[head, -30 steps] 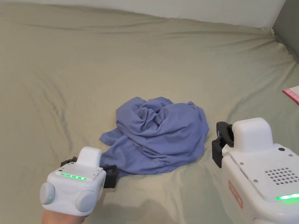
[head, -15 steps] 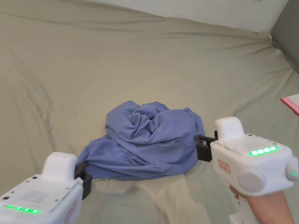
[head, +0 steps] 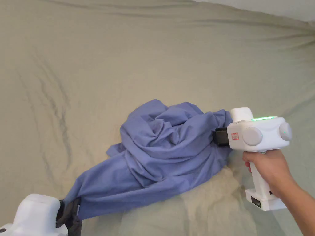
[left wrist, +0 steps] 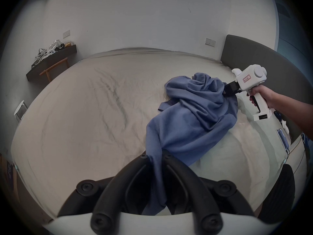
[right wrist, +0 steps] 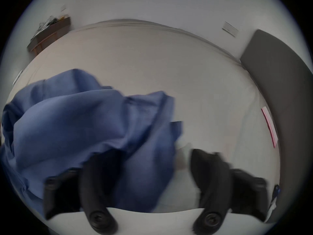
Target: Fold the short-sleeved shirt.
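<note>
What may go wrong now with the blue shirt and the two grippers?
The right gripper has open jaws around the blue shirt, so it may close on several bunched layers. The left gripper pinches only a thin edge, which might slip out if pulled.

The shirt (head: 160, 159) lies bunched on the bed (head: 153, 61), in the near half, right of centre. One part of the shirt extends toward the near left, where it sits between the jaws of the left gripper (left wrist: 155, 155). The right gripper (head: 219, 137) is at the right edge of the shirt, touching the cloth. A shelf (left wrist: 50, 60) stands beyond the far left corner of the bed. A headboard (left wrist: 271, 65) stands along the right side of the bed.
</note>
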Available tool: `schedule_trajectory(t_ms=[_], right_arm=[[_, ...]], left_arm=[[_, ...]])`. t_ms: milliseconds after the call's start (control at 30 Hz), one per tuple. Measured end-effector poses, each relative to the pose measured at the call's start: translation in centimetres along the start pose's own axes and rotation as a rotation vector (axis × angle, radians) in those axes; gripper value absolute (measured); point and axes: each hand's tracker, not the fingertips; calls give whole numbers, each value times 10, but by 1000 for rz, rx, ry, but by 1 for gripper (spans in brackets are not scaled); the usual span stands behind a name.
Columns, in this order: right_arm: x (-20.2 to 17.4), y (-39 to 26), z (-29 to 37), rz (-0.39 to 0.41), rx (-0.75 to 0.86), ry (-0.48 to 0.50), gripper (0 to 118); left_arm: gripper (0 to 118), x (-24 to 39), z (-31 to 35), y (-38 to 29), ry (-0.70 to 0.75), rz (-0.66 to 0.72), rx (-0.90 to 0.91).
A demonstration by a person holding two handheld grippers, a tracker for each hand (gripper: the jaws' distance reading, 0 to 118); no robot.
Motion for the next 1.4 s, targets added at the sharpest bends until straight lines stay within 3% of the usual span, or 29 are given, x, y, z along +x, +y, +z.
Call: schedule_trajectory(t_ms=[33,67,100,133,167,333,633,700,800,900,1133,1400], right_arm=[[-5,0,6,-1,38,53,9],[-11,2,11,-4,54,114,9],[-24,1,17,49,45,-18,9],[-28,2,20,116,41,-68,9],[-26,1,28,128,66,-35,9],[3,-1,106,-20,186,-12,9],[38,-28,317,-144,575,-13,9],[37,-36,360,-142,665,-18,9],[34,-39,410,-148,757,-54,9],[35,-43,453,-225,858,-41,9],[29,-34,532,-228,993,-140,9],[38,4,578,-238,1073,-250,9]], left_arm=[[7,-1,-1,0,-1,4,-1],[7,-1,-2,1,-2,8,-3],[7,-1,-2,2,0,8,-2],[7,-2,-2,4,3,7,0],[7,-4,0,6,4,8,6],[7,-12,28,34,35,5,128],[7,-32,110,109,113,-19,411],[7,-31,130,125,159,-68,477],[7,-33,163,151,114,-32,554],[7,-31,193,175,140,-50,638],[7,-19,260,228,150,-106,793],[7,-8,300,280,149,-152,877]])
